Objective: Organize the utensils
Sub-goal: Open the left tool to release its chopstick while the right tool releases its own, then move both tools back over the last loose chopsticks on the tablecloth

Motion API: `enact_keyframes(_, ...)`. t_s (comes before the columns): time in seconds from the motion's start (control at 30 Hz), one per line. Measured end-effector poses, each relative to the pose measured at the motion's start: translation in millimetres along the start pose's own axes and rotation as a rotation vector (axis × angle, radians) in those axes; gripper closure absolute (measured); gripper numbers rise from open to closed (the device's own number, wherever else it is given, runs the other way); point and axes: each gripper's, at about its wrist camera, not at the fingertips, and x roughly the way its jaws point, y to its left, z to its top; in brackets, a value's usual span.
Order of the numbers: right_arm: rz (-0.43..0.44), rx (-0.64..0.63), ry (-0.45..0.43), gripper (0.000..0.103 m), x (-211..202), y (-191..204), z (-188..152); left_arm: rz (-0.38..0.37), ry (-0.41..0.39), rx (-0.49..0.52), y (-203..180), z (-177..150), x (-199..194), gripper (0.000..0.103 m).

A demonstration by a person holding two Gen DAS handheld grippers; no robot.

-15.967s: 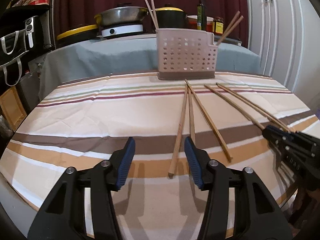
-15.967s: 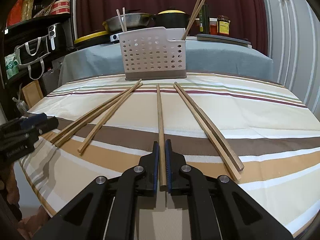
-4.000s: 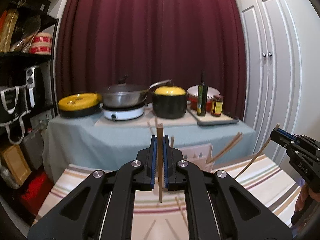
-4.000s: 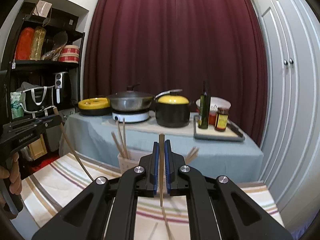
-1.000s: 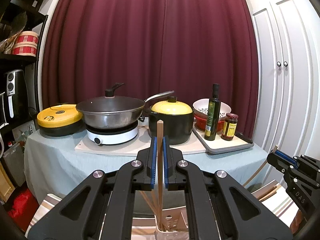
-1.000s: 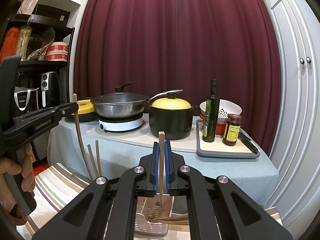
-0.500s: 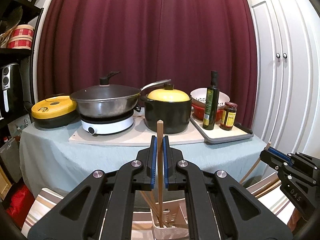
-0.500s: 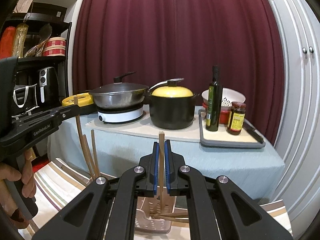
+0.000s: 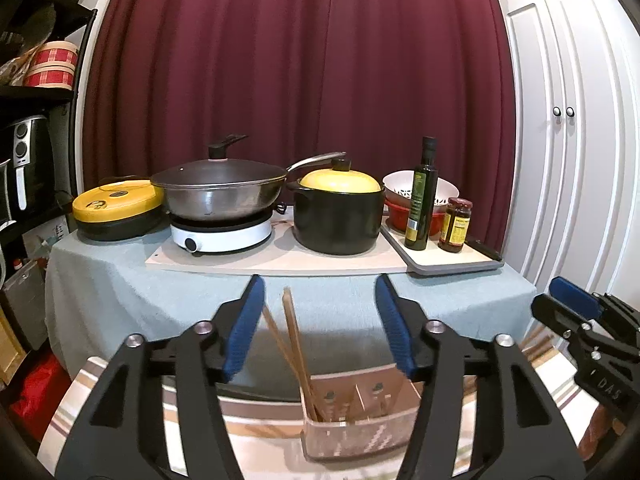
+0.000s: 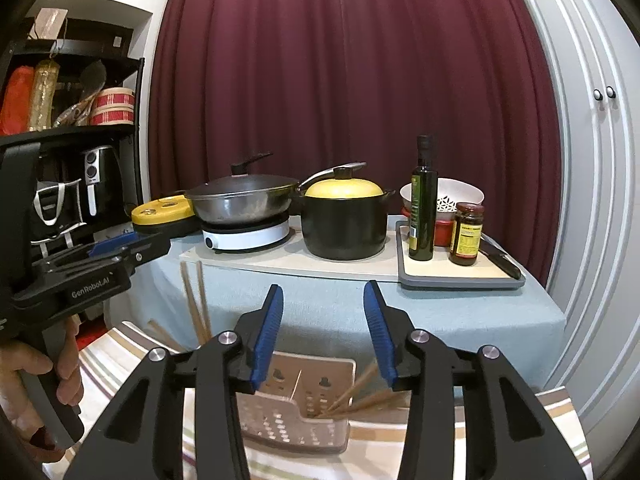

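My left gripper (image 9: pixel 320 322) hangs above the pinkish perforated plastic utensil basket (image 9: pixel 360 426), its blue-padded jaws spread wide with nothing between them. My right gripper (image 10: pixel 323 330) is in the same state, jaws parted and empty, over the same basket (image 10: pixel 296 420), which sits on the striped tablecloth (image 10: pixel 560 420).

In the left wrist view, a bundle of long wooden chopsticks (image 9: pixel 294 344) stands in the left compartment of the basket, leaning up and to the left, their tips rising between my spread pads. In the right wrist view, another few chopsticks (image 10: pixel 368 396) lean out of the right end of the basket at a low angle, and the left-hand bundle (image 10: pixel 196 304) shows behind my left jaw. One thin stick stands near the basket's middle divider; I cannot tell which compartment it sits in.

A hand (image 10: pixel 36 368) grips the handle of the left tool at the edge of the right wrist view.

Beyond, a side table draped in pale blue cloth (image 9: pixel 120 280) carries a lidded steel wok (image 9: pixel 220 192), a black pot with a yellow lid (image 9: pixel 338 208) and a dark green oil bottle (image 9: pixel 420 196).
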Motion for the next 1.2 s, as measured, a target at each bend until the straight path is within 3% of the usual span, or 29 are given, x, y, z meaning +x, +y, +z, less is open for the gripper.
enact_keyframes(0.2, -0.027, -0.001, 0.009, 0.06, -36, -5, -27, 0.01, 0.01, -0.021, -1, -23, -33, 0.036)
enact_keyframes(0.33, -0.05, 0.014, 0.058, 0.06, -58, -12, -65, 0.023, 0.034, -0.019, -6, -49, -54, 0.035)
enact_keyframes(0.73, -0.075, 0.055, 0.254, 0.06, -92, -24, -183, 0.037, 0.235, -0.028, -16, -162, -83, 0.035)
enact_keyframes(0.97, -0.079, 0.084, 0.33, 0.061, -101, -27, -225, 0.039, 0.31, -0.026, -20, -211, -95, 0.035)
enact_keyframes(1.2, -0.078, 0.106, 0.378, 0.076, -103, -27, -250, 0.021, 0.369, -0.014, -32, -242, -104, 0.035)
